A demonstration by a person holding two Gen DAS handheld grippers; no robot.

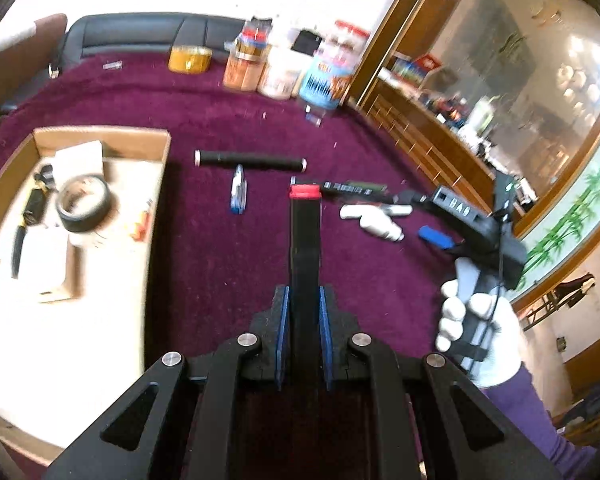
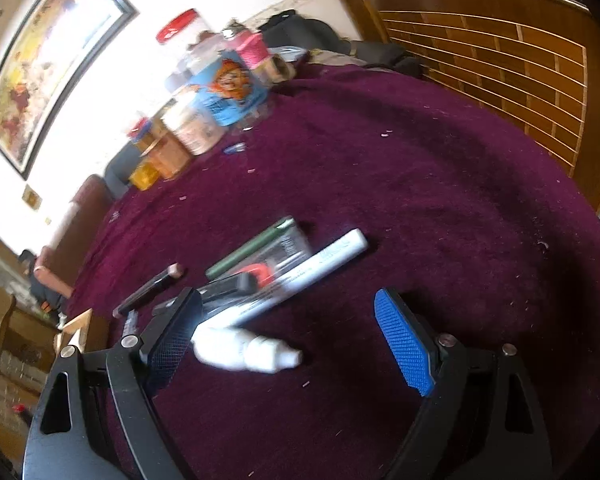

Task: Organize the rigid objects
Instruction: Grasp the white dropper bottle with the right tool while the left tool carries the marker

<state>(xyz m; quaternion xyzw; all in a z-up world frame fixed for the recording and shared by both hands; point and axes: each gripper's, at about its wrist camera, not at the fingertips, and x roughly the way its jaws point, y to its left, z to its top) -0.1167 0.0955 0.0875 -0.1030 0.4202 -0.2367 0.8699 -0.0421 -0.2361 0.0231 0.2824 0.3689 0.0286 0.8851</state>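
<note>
**Ana:** Tablecloth, deep purple, covers the whole table. On its left side sits an open cardboard box holding a roll of tape and some blurred small items.

**Ben:** And the grippers?

**Ana:** The left gripper has its blue pads pressed against a black rectangular bar with a red cap, pinching it so it points away from the camera above the cloth. The right gripper is spread wide, its jaws well apart, low over the cloth; a white-gloved hand grips its handle.

**Ben:** What lies loose on the cloth?

**Ana:** A long black tube with pale ends lies right of the box. Just beside it is a blue and white pen. Near the right gripper are a white marker, a green stick, and a small white bottle lying on its side between the open fingers. A small blue object sits nearby; too blurred to name.

**Ben:** Anything further back?

**Ana:** Jars and a blue printed container cluster at the table's far edge.
</note>
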